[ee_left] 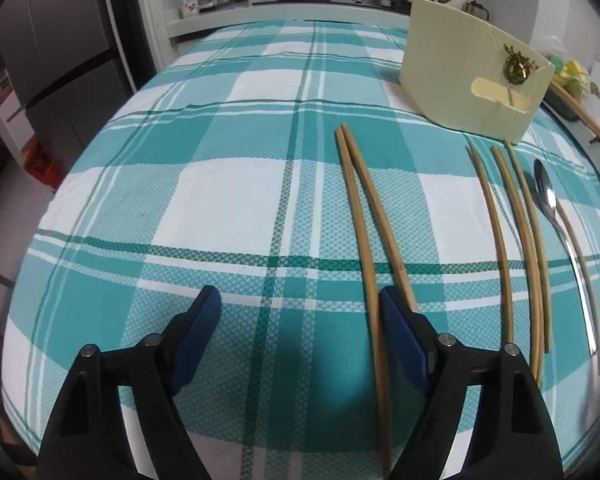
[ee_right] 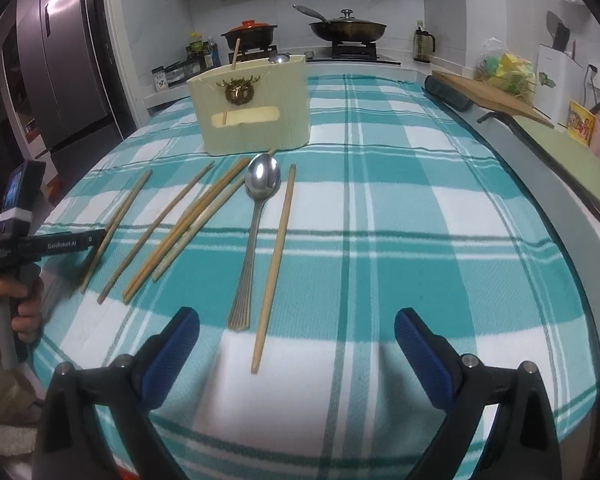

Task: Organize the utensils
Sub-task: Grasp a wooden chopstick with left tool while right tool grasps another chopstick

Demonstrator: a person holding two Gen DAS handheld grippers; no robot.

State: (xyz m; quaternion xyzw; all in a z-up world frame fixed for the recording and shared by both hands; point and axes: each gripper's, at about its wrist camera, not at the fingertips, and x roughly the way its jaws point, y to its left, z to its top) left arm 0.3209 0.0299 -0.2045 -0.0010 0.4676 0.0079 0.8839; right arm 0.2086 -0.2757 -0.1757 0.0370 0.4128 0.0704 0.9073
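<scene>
Several wooden chopsticks (ee_right: pixel 204 220) and a metal spoon (ee_right: pixel 256 224) lie loose on the teal checked cloth (ee_right: pixel 420 240). A cream utensil holder (ee_right: pixel 256 110) stands behind them with one chopstick and a spoon in it. My right gripper (ee_right: pixel 296 344) is open and empty, with one chopstick (ee_right: pixel 276 264) between its fingers ahead. My left gripper (ee_left: pixel 300 320) is open; a chopstick pair (ee_left: pixel 368 232) runs by its right finger. The holder (ee_left: pixel 472 80) and spoon (ee_left: pixel 560 232) also show in the left wrist view at the right.
A stove with pans (ee_right: pixel 346 30), bottles (ee_right: pixel 200 50) and a fridge (ee_right: pixel 60 60) stand behind the table. A cutting board (ee_right: pixel 496 94) lies on the right counter. The left hand-held gripper (ee_right: pixel 32 244) shows at the left edge.
</scene>
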